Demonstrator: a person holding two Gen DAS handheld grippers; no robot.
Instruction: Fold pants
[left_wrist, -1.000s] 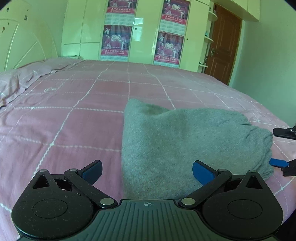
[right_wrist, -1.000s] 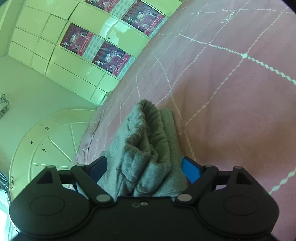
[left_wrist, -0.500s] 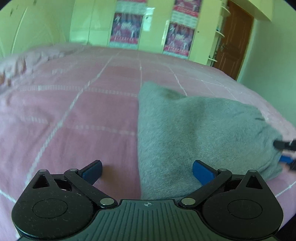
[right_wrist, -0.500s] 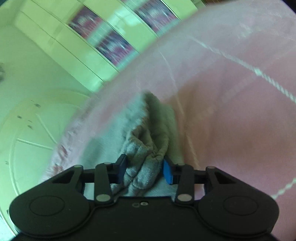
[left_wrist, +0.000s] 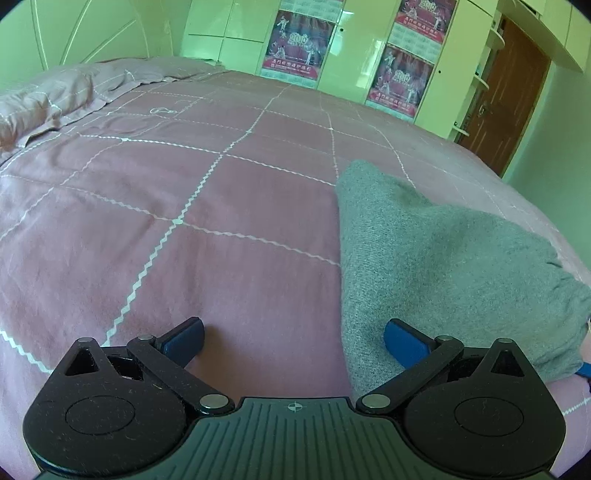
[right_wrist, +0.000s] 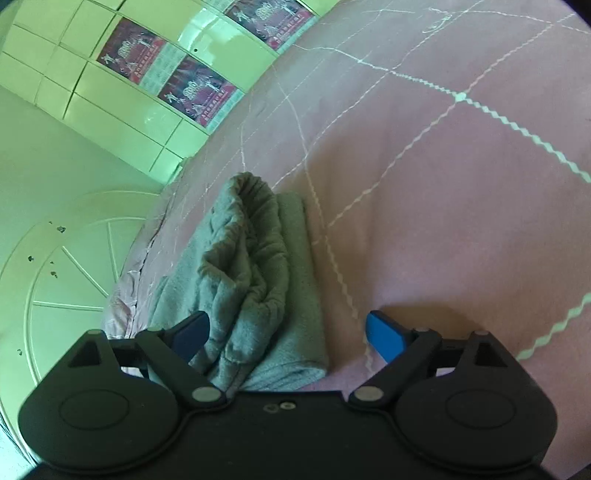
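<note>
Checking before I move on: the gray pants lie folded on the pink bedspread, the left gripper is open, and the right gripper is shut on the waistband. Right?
Not quite. The right gripper is open, its blue pads wide apart with the bunched waistband of the gray pants loose between them, as the right wrist view shows. The pants do lie folded on the pink bedspread, and the left gripper is open.

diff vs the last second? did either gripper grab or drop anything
The right gripper closed on the bunched waistband end of the gray pants half a second ago and has since opened wide, letting go; the cloth now lies loose on the pink bedspread. The left gripper stayed open and gripped nothing, though its view swung so the pants sit further right. The pants stayed a folded bundle.
</note>
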